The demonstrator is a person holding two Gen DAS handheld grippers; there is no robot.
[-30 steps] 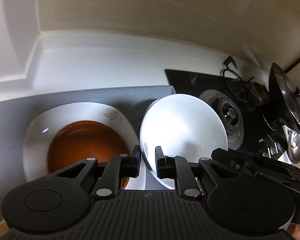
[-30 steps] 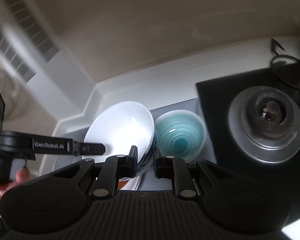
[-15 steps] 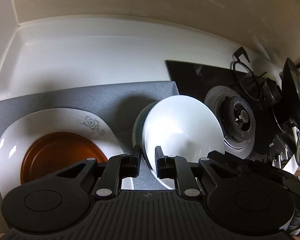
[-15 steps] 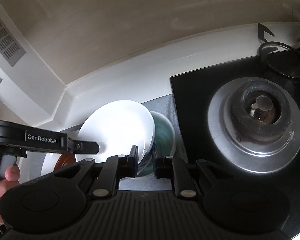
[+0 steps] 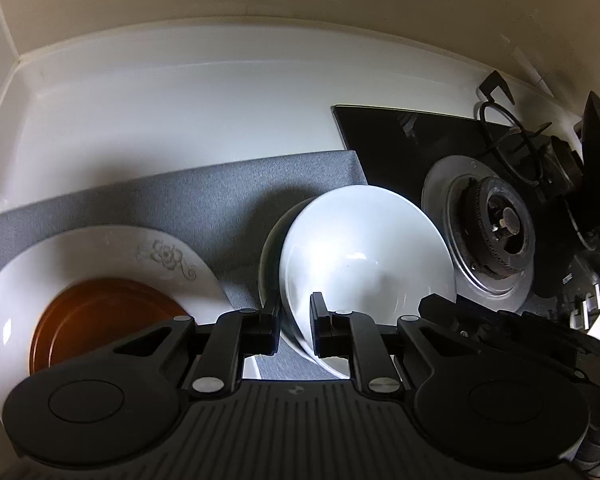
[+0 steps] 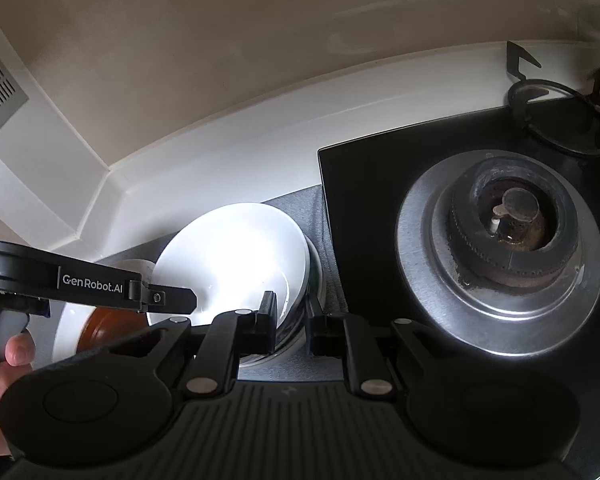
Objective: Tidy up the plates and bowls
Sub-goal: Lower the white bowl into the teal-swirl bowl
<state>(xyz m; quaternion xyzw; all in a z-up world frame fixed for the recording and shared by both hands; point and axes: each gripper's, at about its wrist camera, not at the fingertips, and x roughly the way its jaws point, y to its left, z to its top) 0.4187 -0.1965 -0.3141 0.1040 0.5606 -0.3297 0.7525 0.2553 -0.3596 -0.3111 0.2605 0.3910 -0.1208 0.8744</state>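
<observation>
both grippers, left gripper point(image 5: 295, 330) and right gripper point(image 6: 291, 330), clenched on white bowl point(image 5: 364, 264) rim, tilted over teal bowl point(image 6: 314, 280) on grey mat point(image 5: 204, 196); nesting nearly done, release left; brown dish point(image 5: 100, 320) already on white plate point(image 5: 112, 248)

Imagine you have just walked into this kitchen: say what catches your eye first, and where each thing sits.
The bright white bowl stands out first, gripped at its rim by both claws and nested into a darker bowl on the grey mat. To its left lies a white flowered plate with a brown dish on it. To its right, a steel gas burner sits on the black hob.
</observation>
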